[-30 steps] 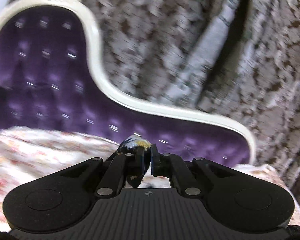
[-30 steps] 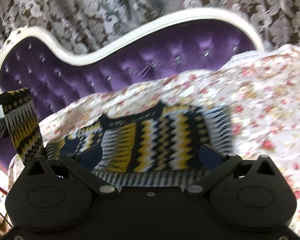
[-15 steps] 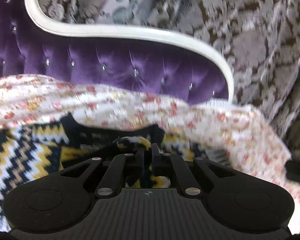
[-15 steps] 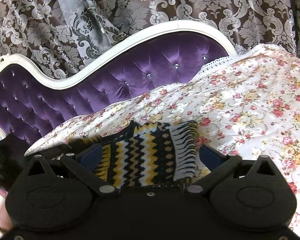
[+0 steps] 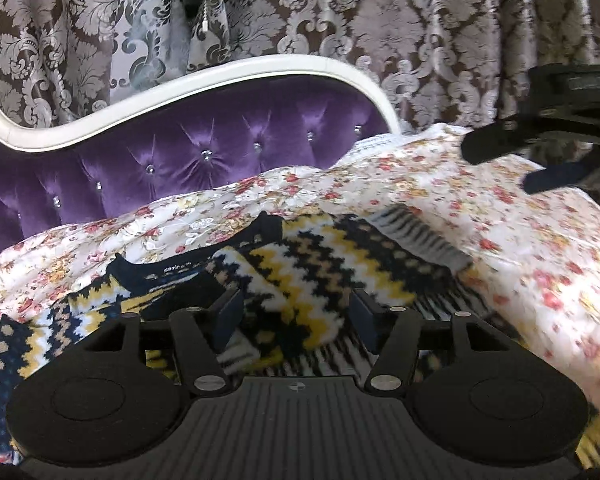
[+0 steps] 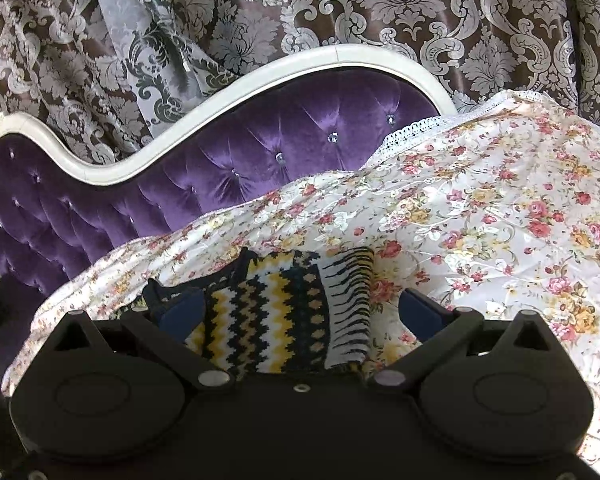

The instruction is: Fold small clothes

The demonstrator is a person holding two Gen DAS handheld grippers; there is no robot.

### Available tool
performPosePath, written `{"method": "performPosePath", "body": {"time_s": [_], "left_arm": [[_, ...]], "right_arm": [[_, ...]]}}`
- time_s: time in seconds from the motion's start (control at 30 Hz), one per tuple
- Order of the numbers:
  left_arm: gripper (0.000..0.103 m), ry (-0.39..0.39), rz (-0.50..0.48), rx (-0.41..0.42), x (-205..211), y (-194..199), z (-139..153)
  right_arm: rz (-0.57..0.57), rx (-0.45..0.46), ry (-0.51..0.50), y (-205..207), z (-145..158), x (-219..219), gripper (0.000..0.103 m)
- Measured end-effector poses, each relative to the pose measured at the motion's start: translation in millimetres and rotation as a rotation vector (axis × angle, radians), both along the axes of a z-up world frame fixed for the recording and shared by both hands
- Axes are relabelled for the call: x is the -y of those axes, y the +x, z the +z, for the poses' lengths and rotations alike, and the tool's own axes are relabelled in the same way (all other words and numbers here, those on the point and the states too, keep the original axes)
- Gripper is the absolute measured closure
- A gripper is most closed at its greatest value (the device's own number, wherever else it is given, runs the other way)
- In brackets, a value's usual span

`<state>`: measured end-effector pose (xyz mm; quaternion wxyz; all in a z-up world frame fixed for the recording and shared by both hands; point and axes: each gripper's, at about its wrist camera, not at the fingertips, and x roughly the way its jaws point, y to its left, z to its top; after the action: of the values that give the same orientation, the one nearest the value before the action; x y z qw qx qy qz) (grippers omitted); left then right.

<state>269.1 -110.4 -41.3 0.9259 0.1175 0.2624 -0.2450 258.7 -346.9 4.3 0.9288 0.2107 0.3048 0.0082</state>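
- Left wrist view: a small knitted sweater lies on a floral bedspread, patterned in zigzag bands of navy, yellow and white, with rows of tan dots on navy.
- Its dark navy neckline faces the purple tufted headboard, and a pale printed label shows inside the collar.
- One part of the knit is folded over the body and lies across it; a striped ribbed edge points toward the right.
- The left gripper sits low over the folded part, its jaws opening with the knit between them; the pads do not press on it.
- Far right in this view, the right gripper hangs above the bedspread.
- Right wrist view: the right gripper stands wide, its fingers on either side of the folded sweater without touching it.
- A damask curtain hangs behind the headboard's white frame.
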Motion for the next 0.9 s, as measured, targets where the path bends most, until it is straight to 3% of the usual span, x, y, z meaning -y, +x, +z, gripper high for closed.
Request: {"method": "performPosePath", "body": {"time_s": [0.1, 0.17, 0.27, 0.37, 0.47, 0.9], "left_arm": [[0.045, -0.011, -0.009, 0.008, -18, -9, 2], [0.044, -0.004, 0.050, 0.029, -33, -11, 3], [0.042, 0.000, 0.221, 0.028, -58, -1, 0], [0.042, -0.042, 0.407, -0.046, -86, 15, -12], [0.042, -0.050, 0.529, -0.113, -102, 28, -28], [0.026, -0.067, 0.563, -0.045, -102, 26, -56]], "right_arm": [[0.004, -0.007, -0.013, 1, -2, -4, 0.000], [0.008, -0.011, -0.022, 2, -3, -6, 0.000], [0.018, -0.008, -0.047, 2, -4, -12, 0.000], [0.038, 0.006, -0.088, 3, -4, -23, 0.000], [0.063, 0.028, -0.145, 3, -5, -37, 0.000], [0.212, 0.104, -0.409, 5, -21, -109, 0.000]]}}
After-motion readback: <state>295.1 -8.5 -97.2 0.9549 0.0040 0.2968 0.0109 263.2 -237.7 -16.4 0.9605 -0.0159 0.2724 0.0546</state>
